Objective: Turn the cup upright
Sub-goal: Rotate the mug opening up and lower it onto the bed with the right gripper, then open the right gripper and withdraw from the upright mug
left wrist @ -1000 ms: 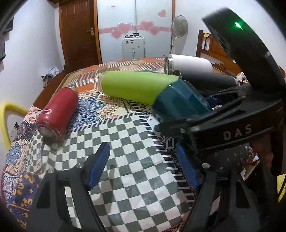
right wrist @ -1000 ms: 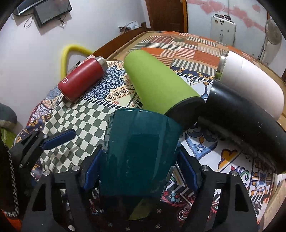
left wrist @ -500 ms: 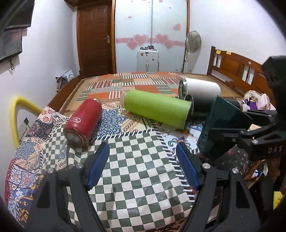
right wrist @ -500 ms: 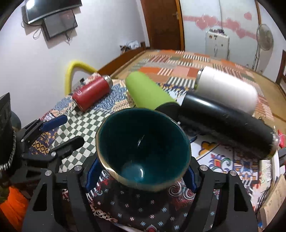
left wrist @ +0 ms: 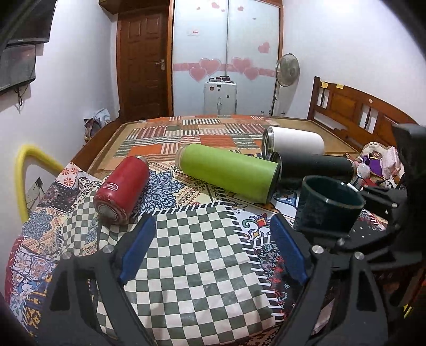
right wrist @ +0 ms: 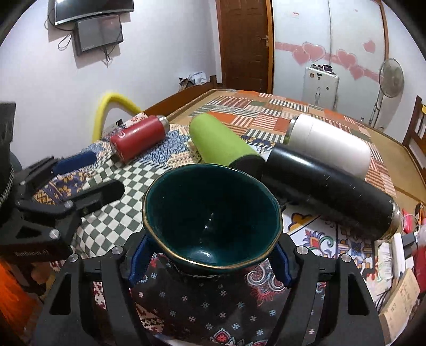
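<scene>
The right gripper (right wrist: pixel 210 255) clamps the empty teal cup (right wrist: pixel 213 213), mouth up; its base is hidden. The left gripper (left wrist: pixel 210 247) gapes, holding nothing.

Counted on the bed: 1 cup (right wrist: pixel 213 215), dark green, mouth up. 4 bottles lying on their sides: 1 red bottle (left wrist: pixel 122 190), 1 green bottle (left wrist: pixel 229 171), 1 white bottle (left wrist: pixel 295 143), 1 black bottle (left wrist: pixel 314 167). 2 grippers: left gripper (left wrist: pixel 211 248), right gripper (right wrist: pixel 210 255). Background: 1 fan (left wrist: pixel 287 69), 1 door (left wrist: pixel 143 64), 2 screens on the wall (right wrist: pixel 93 21).
</scene>
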The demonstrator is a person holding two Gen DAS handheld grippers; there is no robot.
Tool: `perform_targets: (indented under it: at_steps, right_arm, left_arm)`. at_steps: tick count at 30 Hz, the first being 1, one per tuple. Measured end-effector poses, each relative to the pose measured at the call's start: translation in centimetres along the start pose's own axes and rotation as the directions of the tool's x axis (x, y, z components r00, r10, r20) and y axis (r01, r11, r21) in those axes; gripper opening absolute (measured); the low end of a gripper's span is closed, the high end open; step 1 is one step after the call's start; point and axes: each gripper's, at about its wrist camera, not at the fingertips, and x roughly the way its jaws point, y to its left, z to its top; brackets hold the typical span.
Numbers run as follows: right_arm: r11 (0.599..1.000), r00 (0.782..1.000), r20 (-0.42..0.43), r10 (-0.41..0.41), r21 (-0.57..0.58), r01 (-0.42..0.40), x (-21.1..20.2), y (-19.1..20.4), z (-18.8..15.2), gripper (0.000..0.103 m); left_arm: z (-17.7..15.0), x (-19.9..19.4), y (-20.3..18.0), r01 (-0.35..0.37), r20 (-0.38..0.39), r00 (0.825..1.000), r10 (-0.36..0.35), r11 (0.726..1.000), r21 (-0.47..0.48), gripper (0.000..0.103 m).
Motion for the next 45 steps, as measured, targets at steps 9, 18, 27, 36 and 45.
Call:
perform_targets:
  at_steps: [9, 18, 27, 36, 45]
  right_arm:
    - [0.997, 0.999, 0.025, -0.045, -0.055, 0.047, -0.4, 1.0, -1.0, 0.072]
    - [1.0, 1.0, 0.022, 0.019, 0.001, -0.019, -1.3, 0.9, -1.8, 0.072]
    - [1.0, 0.982, 0.191, -0.002, 0.029, -0.004, -9.2, 1.3, -1.9, 0.072]
    - [0.996, 0.899, 0.432, -0.073, 0.076, 0.044, -19.4, 2.3, -2.7, 0.075]
    - [0.988, 0.798, 0.584, -0.148, 0.117, 0.099, -25.1, 4.0, -4.4, 0.087]
  left_arm:
    - [-0.2, -0.6, 0.0, -0.001, 0.016, 1.0, 0.002, 1.0, -0.016, 0.092]
    - [-0.2, -2.6, -0.5, 0.003, 0.041, 0.999, -0.001, 1.0, -0.027, 0.092]
    - [0.4, -8.4, -2.7, 0.003, 0.146, 0.989, 0.0, 1.0, -0.02, 0.092]
    - [1.2, -16.6, -5.3, -0.005, 0.311, 0.95, 0.01, 1.0, -0.016, 0.092]
    - [0.7, -23.3, -7.6, -0.03, 0.455, 0.89, 0.033, 0.999, -0.015, 0.096]
